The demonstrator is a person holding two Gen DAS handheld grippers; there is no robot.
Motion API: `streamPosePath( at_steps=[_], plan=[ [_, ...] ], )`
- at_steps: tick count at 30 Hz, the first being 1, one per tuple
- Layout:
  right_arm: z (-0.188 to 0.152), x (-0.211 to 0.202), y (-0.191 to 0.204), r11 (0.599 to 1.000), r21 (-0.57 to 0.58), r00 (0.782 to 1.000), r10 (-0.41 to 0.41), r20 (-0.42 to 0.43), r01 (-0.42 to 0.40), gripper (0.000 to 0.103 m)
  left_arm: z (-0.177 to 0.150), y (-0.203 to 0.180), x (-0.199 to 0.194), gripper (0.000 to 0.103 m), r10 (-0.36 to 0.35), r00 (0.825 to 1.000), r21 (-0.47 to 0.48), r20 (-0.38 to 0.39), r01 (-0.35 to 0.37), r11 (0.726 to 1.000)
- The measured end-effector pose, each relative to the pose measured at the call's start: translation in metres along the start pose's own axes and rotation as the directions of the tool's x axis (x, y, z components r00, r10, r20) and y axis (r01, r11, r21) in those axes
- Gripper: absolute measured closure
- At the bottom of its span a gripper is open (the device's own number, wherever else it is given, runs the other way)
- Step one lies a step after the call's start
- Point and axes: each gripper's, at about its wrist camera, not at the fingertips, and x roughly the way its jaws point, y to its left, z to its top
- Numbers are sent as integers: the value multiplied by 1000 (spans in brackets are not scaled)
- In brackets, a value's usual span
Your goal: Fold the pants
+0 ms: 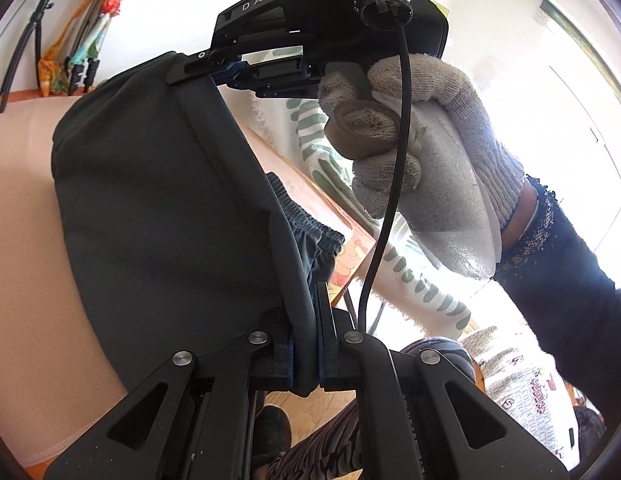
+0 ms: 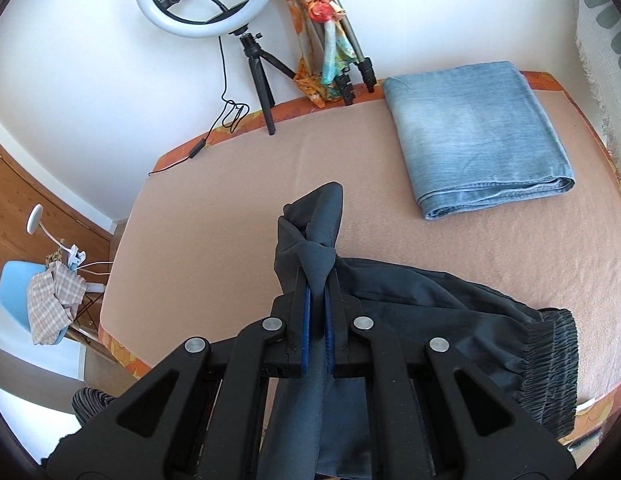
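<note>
Left wrist view: left tool [image 1: 306, 344] clamped tight on dark pants [image 1: 158, 184], cloth lifted above table [image 1: 26, 208]. Right tool [image 1: 224, 70] pinches far edge, gloved hand [image 1: 426, 152] gripping it.

Right wrist view: right tool [image 2: 318, 316] closed on pants [image 2: 450, 304] fold; remainder lies on table [image 2: 230, 184], waistband [image 2: 554, 368] at right. Folded jeans [image 2: 474, 136] well apart.

The pants [image 2: 450, 304] are dark grey-black, soft fabric with a gathered elastic waistband [image 2: 554, 364]. One bunched edge is lifted and stands upright; the remainder drapes down onto the beige table cover, waistband lying flat near the table's edge.
</note>
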Motion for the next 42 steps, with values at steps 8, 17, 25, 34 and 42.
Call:
streamPosePath(
  at_steps=[8,17,25,34,42],
  plan=[
    [-2,-16,-61,997,53,999,-47,-3,47,96,12,-7,28,97,-62,997,3,-41,63,998],
    [-6,-23,-116,992,67,995,-102,-19,103,96,33,-19,76,97,-96,990,45,-107,101,994],
    [-9,-22,-157,989,80,991,-124,-47,127,96,36,-22,113,97,-100,982,60,-160,110,992],
    [-15,-12,-195,989,120,995,-83,-56,89,96,42,-25,138,97,-74,977,63,-199,88,994],
    [-15,-5,-209,990,119,997,-72,-38,76,96,48,-49,155,93,-23,972,97,-233,47,994]
  ],
)
